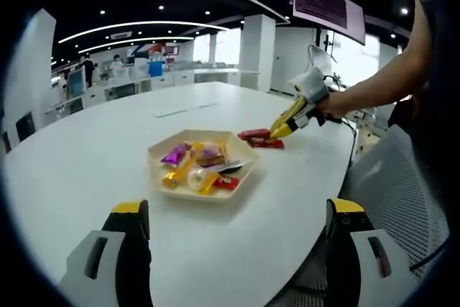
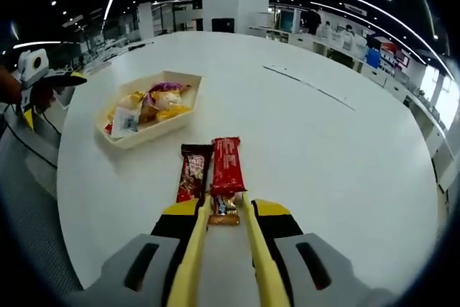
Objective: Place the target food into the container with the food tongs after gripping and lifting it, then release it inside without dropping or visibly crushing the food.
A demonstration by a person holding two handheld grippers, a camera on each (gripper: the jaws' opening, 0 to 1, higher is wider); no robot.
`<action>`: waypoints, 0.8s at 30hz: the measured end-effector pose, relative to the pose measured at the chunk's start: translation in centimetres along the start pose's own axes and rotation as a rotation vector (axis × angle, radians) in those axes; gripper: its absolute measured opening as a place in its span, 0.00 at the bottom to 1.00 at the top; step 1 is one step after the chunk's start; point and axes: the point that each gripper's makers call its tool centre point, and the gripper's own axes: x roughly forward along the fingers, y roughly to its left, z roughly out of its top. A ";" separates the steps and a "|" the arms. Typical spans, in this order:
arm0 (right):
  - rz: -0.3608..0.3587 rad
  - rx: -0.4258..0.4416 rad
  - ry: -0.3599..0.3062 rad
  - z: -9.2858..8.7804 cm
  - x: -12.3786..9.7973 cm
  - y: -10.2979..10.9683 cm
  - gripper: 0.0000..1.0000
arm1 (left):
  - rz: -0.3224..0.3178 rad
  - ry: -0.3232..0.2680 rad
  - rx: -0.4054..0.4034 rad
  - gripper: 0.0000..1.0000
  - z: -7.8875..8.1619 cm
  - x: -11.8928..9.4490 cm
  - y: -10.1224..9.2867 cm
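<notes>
Two wrapped snack bars lie side by side on the white table (image 2: 323,149), a red one (image 2: 227,165) and a darker one (image 2: 192,172); in the left gripper view they show as red bars (image 1: 262,138) just right of the tray. My right gripper (image 2: 226,219) is shut on yellow food tongs (image 2: 192,257). The tong arms straddle the near end of the red bar and a small brown wrapped piece (image 2: 224,211). The beige tray (image 1: 241,177) holds several wrapped sweets. My left gripper (image 1: 237,210) hangs open over the table's near edge, nothing between its jaws.
In the right gripper view the tray (image 2: 133,138) sits left of the bars, and the left gripper (image 2: 32,70) is beyond the table's left edge. A grey mesh chair (image 1: 392,185) stands by the table. A paper strip (image 1: 183,110) lies farther back.
</notes>
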 end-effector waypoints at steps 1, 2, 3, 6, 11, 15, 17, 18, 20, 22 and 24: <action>-0.003 0.002 -0.003 0.0 0.0 0.0 0.25 | 0.000 -0.001 0.000 0.99 0.0 0.0 0.0; -0.011 0.012 0.000 0.0 0.0 -0.1 0.24 | -0.001 -0.003 0.000 0.99 0.1 0.0 0.0; -0.017 0.021 0.007 -0.1 -0.1 -0.2 0.23 | -0.001 -0.002 0.001 0.99 0.0 0.0 0.0; -0.029 0.041 0.034 -0.1 0.0 -0.4 0.21 | -0.005 -0.001 0.000 0.99 0.0 0.1 -0.1; -0.040 0.038 0.061 -0.8 -0.7 -0.4 0.20 | 0.008 -0.006 -0.007 0.99 0.1 0.0 0.2; -0.044 0.054 0.065 -1.1 -1.3 -0.7 0.20 | 0.010 -0.002 0.003 0.99 0.1 0.0 0.2; -0.048 0.059 0.060 -1.0 -1.7 -0.9 0.20 | 0.011 -0.002 0.003 0.99 0.1 -0.1 0.2; -0.046 0.066 0.057 -0.8 -1.9 -0.9 0.20 | 0.013 -0.002 0.004 0.99 0.0 -0.1 0.3; -0.050 0.066 0.052 -0.7 -2.2 -1.1 0.20 | 0.013 -0.002 0.001 0.99 0.0 0.0 0.3; -0.056 0.067 0.046 -0.5 -2.5 -1.3 0.20 | 0.014 -0.005 0.003 0.99 0.1 -0.1 0.3; -0.060 0.065 0.043 -0.6 -2.8 -1.5 0.21 | 0.016 -0.006 0.004 0.99 0.1 -0.1 0.4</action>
